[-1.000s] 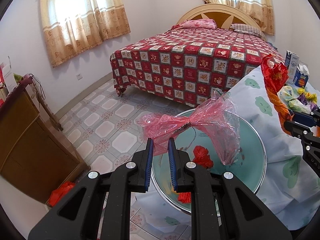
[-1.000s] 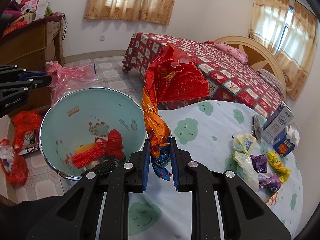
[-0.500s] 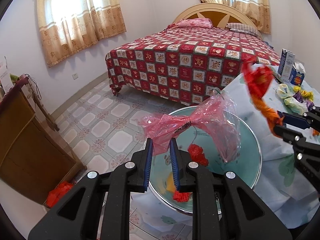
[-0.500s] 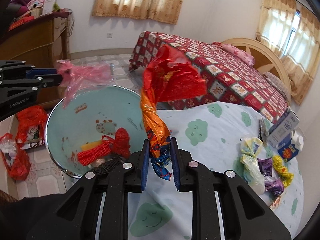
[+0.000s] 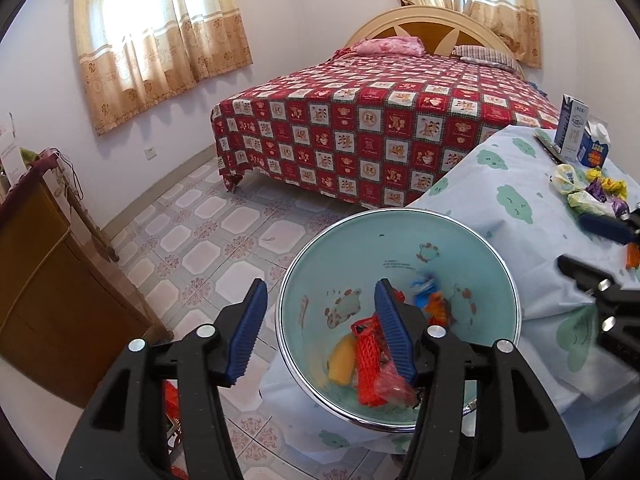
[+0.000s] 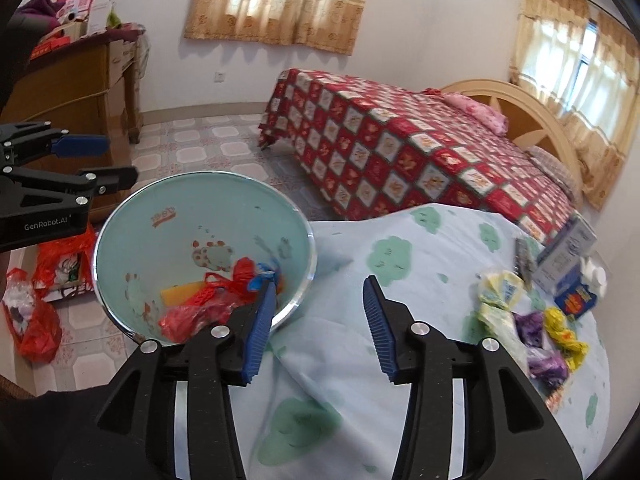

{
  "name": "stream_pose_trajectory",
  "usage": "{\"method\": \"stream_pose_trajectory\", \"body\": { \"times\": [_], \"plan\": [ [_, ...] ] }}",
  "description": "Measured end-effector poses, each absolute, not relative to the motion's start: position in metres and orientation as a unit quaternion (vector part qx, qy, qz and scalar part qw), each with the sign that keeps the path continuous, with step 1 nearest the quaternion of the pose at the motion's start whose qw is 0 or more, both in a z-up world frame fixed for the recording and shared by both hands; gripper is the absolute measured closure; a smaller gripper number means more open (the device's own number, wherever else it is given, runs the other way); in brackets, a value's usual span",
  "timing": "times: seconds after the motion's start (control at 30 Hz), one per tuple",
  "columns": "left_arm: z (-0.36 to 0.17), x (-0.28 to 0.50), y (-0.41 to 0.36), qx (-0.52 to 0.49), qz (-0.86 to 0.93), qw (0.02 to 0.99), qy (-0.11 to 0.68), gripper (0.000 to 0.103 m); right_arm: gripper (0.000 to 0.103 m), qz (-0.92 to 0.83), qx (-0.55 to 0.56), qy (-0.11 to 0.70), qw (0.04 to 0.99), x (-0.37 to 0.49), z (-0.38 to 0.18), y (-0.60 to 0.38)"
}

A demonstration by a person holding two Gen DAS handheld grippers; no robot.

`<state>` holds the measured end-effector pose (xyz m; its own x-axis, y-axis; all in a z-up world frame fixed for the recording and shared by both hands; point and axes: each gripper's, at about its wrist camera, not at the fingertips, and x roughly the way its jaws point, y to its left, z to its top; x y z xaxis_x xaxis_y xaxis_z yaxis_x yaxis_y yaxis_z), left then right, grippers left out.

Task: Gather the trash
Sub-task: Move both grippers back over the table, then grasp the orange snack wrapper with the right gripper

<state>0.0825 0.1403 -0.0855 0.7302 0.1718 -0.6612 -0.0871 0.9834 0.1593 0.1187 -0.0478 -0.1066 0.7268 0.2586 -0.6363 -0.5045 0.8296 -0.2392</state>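
Note:
A pale green basin (image 5: 400, 240) (image 6: 160, 200) with a metal rim stands at the table's edge and holds trash: a red net (image 5: 370, 356), a pink plastic bag (image 6: 188, 318) and an orange and blue wrapper (image 5: 434, 304). My left gripper (image 5: 320, 328) is open and empty above the basin's near rim. My right gripper (image 6: 320, 320) is open and empty over the tablecloth beside the basin. More wrappers, yellow and purple (image 6: 536, 332), lie on the table at the right.
The table wears a light blue cloth with green clouds (image 6: 380, 360). Two cartons (image 6: 568, 264) stand at its far right. A bed with a red chequered cover (image 5: 380, 128), a wooden cabinet (image 5: 44, 280) and red bags on the floor (image 6: 36, 328) surround it.
Both grippers have opened. The pink plastic bag left my left gripper and the red and orange wrapper left my right gripper; both now lie in the basin.

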Motion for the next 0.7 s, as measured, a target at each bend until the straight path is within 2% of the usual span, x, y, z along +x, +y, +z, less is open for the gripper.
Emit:
{"method": "stream_pose_trajectory", "body": {
  "times": [0.23, 0.33, 0.4, 0.57, 0.63, 0.67, 0.7],
  "plan": [
    [-0.095, 0.078, 0.128, 0.062, 0.065, 0.927, 0.365, 0.03, 0.053, 0.08, -0.129, 0.311, 0.938, 0.112, -0.096, -0.135],
    [-0.099, 0.078, 0.119, 0.068, 0.058, 0.925, 0.368, 0.029, 0.049, 0.009, -0.085, 0.324, 0.942, 0.116, -0.096, -0.183],
    [-0.102, 0.077, 0.114, 0.072, 0.055, 0.924, 0.371, 0.029, 0.042, -0.026, -0.068, 0.345, 0.936, 0.123, -0.102, -0.206],
    [-0.105, 0.073, 0.102, 0.084, 0.043, 0.924, 0.371, 0.028, 0.043, -0.036, -0.012, 0.392, 0.919, 0.136, -0.122, -0.238],
    [-0.105, 0.072, 0.098, 0.087, 0.04, 0.924, 0.369, 0.028, 0.043, -0.034, 0.007, 0.409, 0.912, 0.14, -0.13, -0.246],
    [-0.105, 0.071, 0.097, 0.088, 0.038, 0.925, 0.368, 0.028, 0.048, -0.034, 0.016, 0.413, 0.91, 0.14, -0.132, -0.25],
    [-0.104, 0.07, 0.097, 0.088, 0.037, 0.925, 0.367, 0.027, 0.06, -0.028, 0.031, 0.418, 0.908, 0.14, -0.136, -0.254]
  ]
}}
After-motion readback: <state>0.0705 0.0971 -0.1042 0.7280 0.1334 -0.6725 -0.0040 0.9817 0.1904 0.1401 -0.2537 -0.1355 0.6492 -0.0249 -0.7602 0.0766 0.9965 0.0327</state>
